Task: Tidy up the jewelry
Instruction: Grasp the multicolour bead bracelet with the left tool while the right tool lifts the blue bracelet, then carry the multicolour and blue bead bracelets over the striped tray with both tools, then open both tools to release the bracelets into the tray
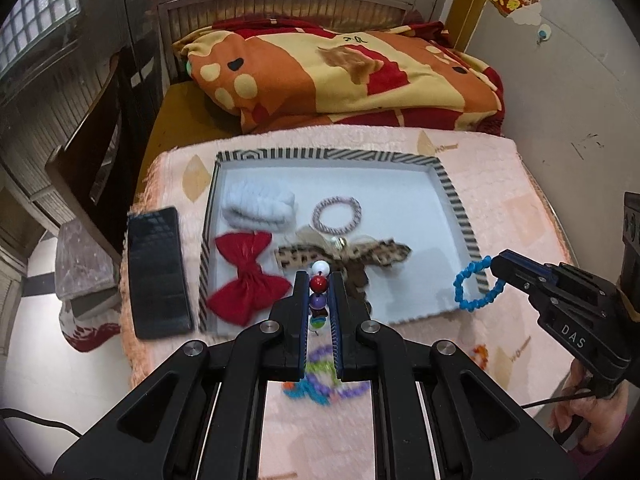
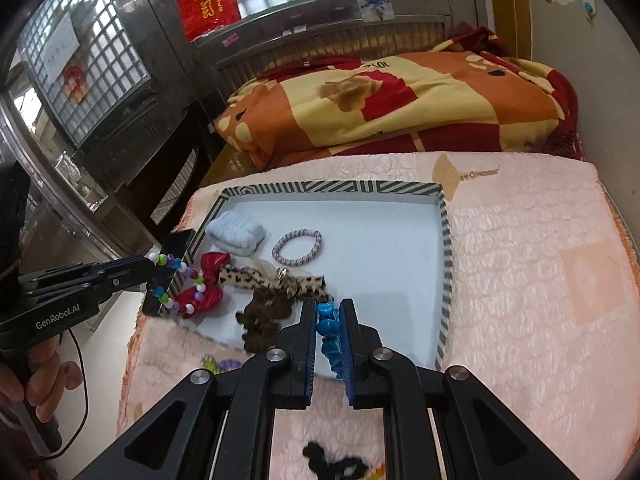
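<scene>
we've got both hands loaded here. the left gripper is clamped on a multicoloured bead bracelet, white and red beads poking up between the pads, and from the right wrist view that bracelet hangs in a loop over the near left corner of the striped tray. the right gripper is pinched tight on a blue bead bracelet, which dangles over the tray's near right corner in the left wrist view. inside the tray we see a red bow, a leopard-print bow, a white fluffy scrunchie and a pink twisted hair tie. a black phone lies just beside the tray on the pink mat. more blurred beads lie on the mat under the left gripper.
</scene>
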Motion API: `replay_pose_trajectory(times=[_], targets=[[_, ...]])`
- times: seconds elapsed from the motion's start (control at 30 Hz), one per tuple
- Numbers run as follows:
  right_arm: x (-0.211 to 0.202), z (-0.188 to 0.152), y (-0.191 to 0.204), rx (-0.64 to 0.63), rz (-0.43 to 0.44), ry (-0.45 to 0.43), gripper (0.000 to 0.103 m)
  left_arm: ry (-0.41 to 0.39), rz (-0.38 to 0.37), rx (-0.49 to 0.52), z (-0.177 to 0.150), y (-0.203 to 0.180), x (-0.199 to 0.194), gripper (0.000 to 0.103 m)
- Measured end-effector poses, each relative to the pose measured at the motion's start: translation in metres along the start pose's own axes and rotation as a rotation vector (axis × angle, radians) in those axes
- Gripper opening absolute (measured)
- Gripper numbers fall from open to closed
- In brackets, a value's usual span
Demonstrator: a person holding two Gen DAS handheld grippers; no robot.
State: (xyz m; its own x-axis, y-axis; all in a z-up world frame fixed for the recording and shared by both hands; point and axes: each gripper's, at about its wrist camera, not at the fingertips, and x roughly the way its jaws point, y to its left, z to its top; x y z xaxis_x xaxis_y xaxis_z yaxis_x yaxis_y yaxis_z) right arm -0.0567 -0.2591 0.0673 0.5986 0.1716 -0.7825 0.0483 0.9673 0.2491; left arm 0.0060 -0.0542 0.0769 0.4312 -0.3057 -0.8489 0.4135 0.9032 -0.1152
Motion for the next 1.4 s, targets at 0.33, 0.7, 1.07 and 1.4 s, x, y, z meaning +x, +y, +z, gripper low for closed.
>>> replay_pose_trajectory(times=[0.33, 0.7, 1.07, 1.4], targets=[[0.05, 0.038, -0.016, 0.058, -0.008, 0.041, 0.011, 0.038, 0.002, 0.032, 0.049, 0.003, 0.046, 0.008], [0.116, 0.071, -0.03, 0.089, 0.0, 0.106, 0.011, 0.084, -0.062, 0.021, 0.101, -0.008, 0.109, 0.008], [0.143, 0.065, -0.061, 0.141, -0.061, 0.17, 0.011, 0.157, 0.009, -0.065, 0.107, 0.032, 0.17, 0.008], [0.135, 0.062, -0.061, 0.164, -0.073, 0.166, 0.034, 0.142, 0.063, -0.076, 0.1, 0.045, 0.174, 0.008]])
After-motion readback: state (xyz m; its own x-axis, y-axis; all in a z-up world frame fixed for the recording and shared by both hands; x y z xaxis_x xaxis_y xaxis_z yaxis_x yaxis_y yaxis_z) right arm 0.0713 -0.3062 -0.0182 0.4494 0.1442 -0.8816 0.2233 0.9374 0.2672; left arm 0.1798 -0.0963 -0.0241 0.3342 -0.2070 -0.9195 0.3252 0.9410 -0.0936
